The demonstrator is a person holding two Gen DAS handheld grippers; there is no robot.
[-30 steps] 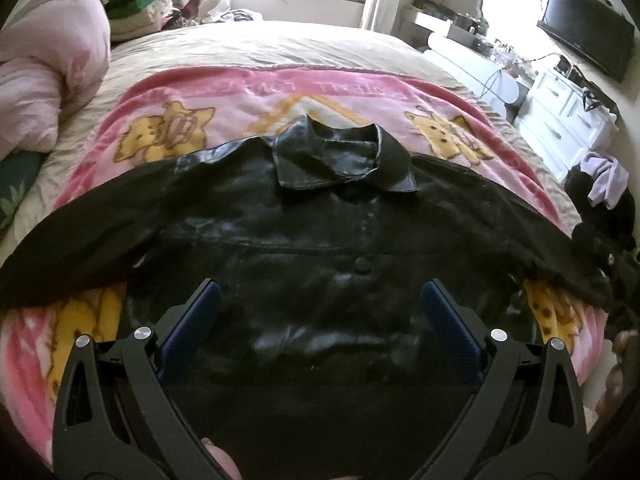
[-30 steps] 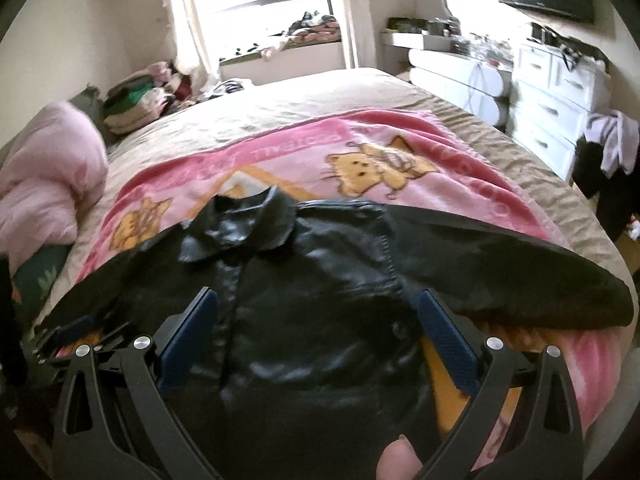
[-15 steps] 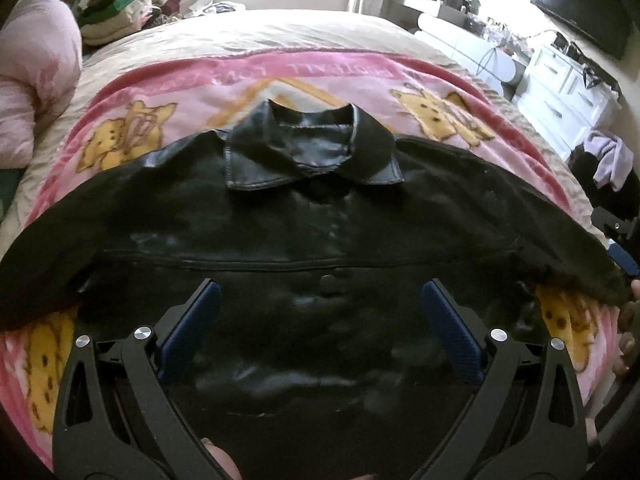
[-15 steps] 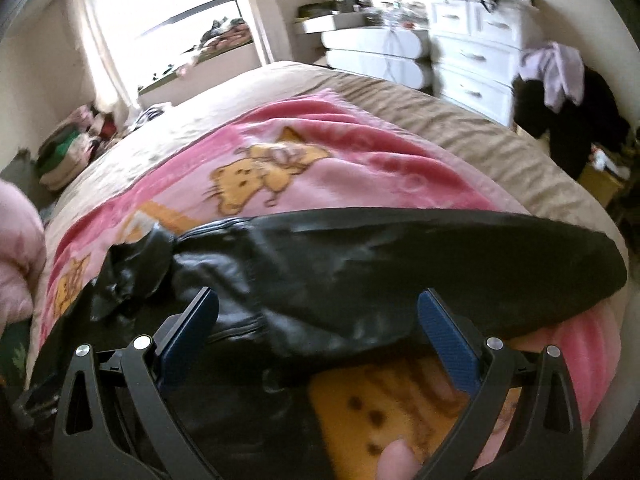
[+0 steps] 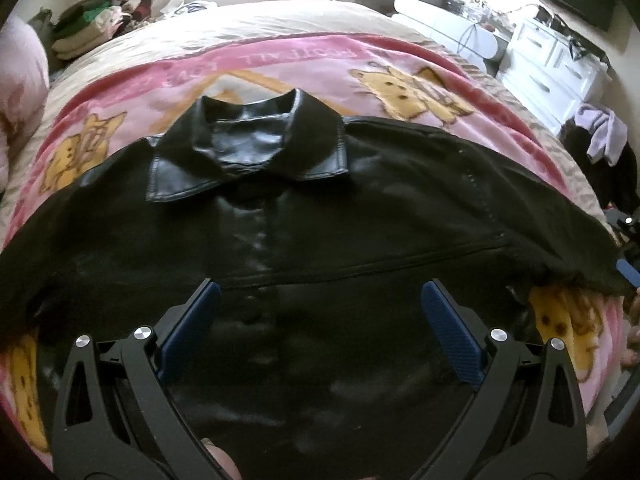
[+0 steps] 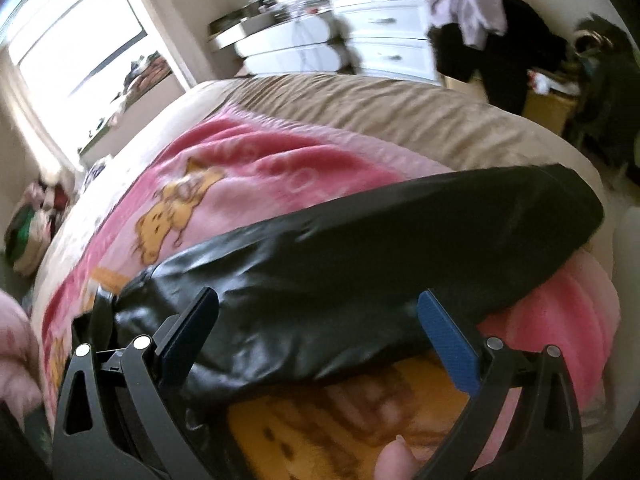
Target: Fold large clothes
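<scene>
Between our left gripper [image 5: 318, 320] fingers we see the black jacket [image 5: 320, 240], lying flat and spread wide on the pink blanket [image 5: 280, 60]. Its collar [image 5: 248, 152] sits far past the fingertips, and the row of buttons runs just inside the left finger. These fingers are wide apart and hold nothing.

Our right gripper [image 6: 318, 328] is wide apart too, and holds nothing. One sleeve [image 6: 380, 248] lies across the gap between its fingers and stretches off past the right fingertip to the edge of the bed [image 6: 400, 108]. The sleeve looks close to the blue pads [image 6: 448, 340], but we cannot tell if it touches them.

We think the next job is to grab this sleeve and fold it over the jacket's body. The jacket looks shiny and slippery, so a small pinch could slide off. If we go too deep, we may grab the soft blanket as well and drag it along. The sleeve end is right at the bed's edge, so a slip could let it hang down and pull the jacket crooked.
</scene>
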